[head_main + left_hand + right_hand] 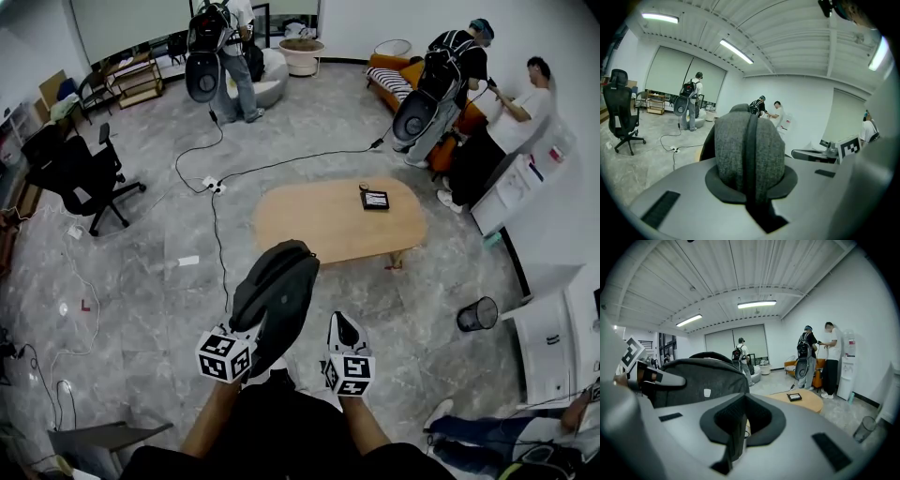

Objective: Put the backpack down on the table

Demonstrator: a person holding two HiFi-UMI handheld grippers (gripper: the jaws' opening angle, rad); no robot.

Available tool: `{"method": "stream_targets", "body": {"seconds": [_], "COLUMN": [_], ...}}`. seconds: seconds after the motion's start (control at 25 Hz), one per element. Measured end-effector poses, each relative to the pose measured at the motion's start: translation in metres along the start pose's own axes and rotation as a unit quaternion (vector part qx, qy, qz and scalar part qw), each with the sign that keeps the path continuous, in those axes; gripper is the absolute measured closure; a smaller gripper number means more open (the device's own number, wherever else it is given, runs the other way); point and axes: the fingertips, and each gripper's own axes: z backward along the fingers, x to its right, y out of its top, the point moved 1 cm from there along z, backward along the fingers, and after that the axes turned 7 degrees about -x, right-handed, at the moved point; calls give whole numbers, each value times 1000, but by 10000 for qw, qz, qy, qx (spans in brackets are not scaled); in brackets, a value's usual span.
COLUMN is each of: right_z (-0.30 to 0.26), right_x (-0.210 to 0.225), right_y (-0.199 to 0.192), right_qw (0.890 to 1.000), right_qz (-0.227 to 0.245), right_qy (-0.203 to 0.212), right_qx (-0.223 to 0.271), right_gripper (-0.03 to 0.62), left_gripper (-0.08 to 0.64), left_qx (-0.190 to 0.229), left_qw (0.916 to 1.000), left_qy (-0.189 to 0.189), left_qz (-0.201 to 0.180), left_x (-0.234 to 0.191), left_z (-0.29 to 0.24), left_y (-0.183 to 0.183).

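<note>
A dark grey backpack (277, 291) hangs in the air in front of me, short of the near edge of the oval wooden table (328, 220). My left gripper (251, 330) is shut on its top; in the left gripper view the grey fabric and a black strap (750, 150) fill the space between the jaws of the left gripper (751, 187). My right gripper (345, 330) is beside the pack on its right, shut and empty. In the right gripper view the backpack (701, 380) is at the left of that gripper (740, 423), with the table (804, 402) beyond.
A small black device (375, 199) lies on the table's far right. Cables and a power strip (216, 186) cross the floor to the left. There is a black office chair (84, 178) at far left, a mesh bin (478, 314) at right, and people by an orange sofa (394, 80).
</note>
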Motion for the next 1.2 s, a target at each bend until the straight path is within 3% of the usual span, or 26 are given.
{"method": "stream_targets", "body": {"seconds": [0.56,1.2], "right_z": [-37,-72], "right_x": [-16,7], "right_y": [15,39], "right_qw": [9999,9999], "right_qz": [39,-40], "right_qy": [-151,-117], "right_qx": [-33,6], "right_gripper": [581,581], "left_gripper": [502,502], "left_qx": [-94,-246], "left_qw": [9999,9996], "left_qy": [-102,-86], "left_qz": [-62,60], "left_x": [-45,-53], "left_z": [-24,-59], "left_y": [22,38]}}
